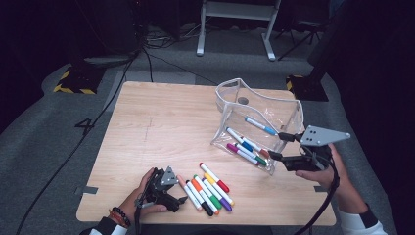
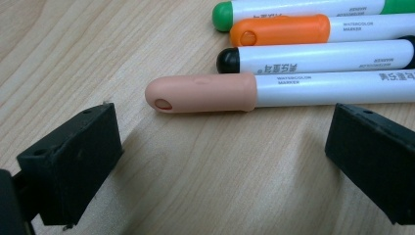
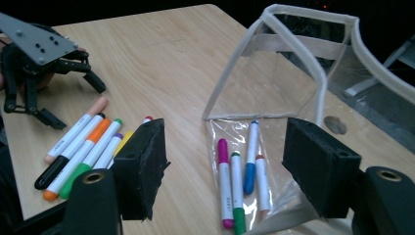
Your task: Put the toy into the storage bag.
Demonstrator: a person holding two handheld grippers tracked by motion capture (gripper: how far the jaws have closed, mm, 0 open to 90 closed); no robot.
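Observation:
Several loose markers lie side by side near the table's front edge, from a peach-capped marker (image 1: pixel 188 192) to a red-capped marker (image 1: pixel 215 177). My left gripper (image 1: pixel 180 190) sits open just left of them. In the left gripper view its jaws stand wide apart on the table, and my left gripper (image 2: pixel 222 117) faces the peach-capped marker (image 2: pixel 205 92), without touching it. A clear pouch (image 1: pixel 274 105) stands at the right with several markers (image 1: pixel 247 149) inside. My right gripper (image 1: pixel 277 146) is open at the pouch's near end; my right gripper (image 3: pixel 227 152) holds nothing.
Black (image 2: pixel 318 56), orange (image 2: pixel 279 30) and green (image 2: pixel 222 14) markers lie beyond the peach one. A small dark disc (image 1: pixel 243 101) shows on the table behind the pouch. Bare wood (image 1: pixel 161 127) spreads over the left and middle. Cables and stand bases are on the floor.

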